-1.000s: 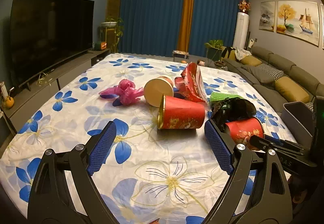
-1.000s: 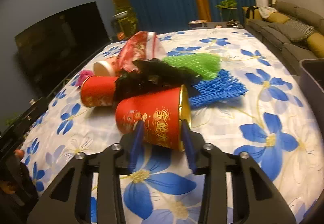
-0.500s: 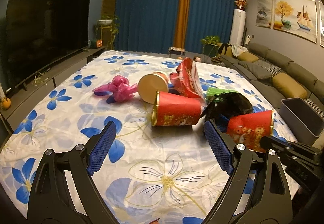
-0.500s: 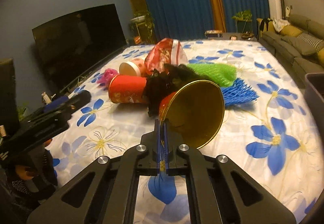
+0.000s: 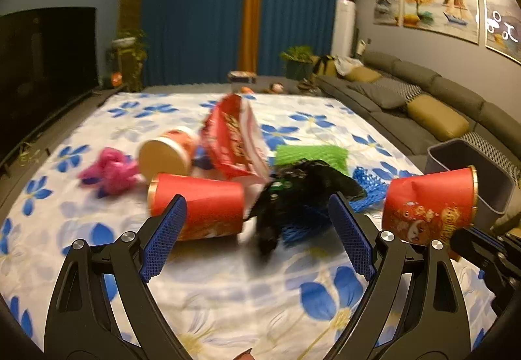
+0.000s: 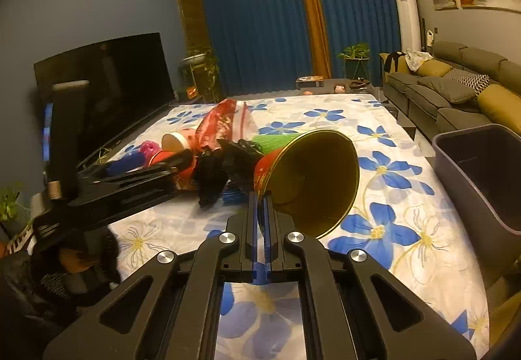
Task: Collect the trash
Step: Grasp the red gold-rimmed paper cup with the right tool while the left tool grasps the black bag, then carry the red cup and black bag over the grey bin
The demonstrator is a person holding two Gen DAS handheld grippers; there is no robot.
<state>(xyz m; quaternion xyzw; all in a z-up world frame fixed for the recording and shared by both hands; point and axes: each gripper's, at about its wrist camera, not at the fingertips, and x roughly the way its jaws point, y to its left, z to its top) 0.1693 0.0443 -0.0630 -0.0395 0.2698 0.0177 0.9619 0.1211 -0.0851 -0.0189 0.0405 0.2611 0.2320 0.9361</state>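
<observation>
My right gripper (image 6: 260, 197) is shut on the wall of a red paper cup (image 6: 312, 180) with a gold inside, held tilted above the flowered tablecloth (image 6: 407, 229). The left wrist view shows that cup (image 5: 429, 207) raised at the right. My left gripper (image 5: 257, 213) is open and low over the cloth. A second red cup (image 5: 198, 210) lies on its side by its left finger, and a black plastic bag (image 5: 302, 187) lies between its fingers, a little ahead. Behind lie a pink bag (image 5: 110, 167), a paper tub (image 5: 169, 151), a red snack bag (image 5: 234, 138), green netting (image 5: 309, 154) and blue netting (image 5: 368, 184).
A grey bin (image 6: 482, 171) stands off the table's right edge, in front of a sofa (image 6: 456, 93). A television (image 6: 107, 89) on a low cabinet runs along the left side. Blue curtains close the far end.
My right gripper has closed on the cup's wall and lifted it off the cloth. My left gripper has moved forward, so the lying cup and black bag are closer to its fingers.
</observation>
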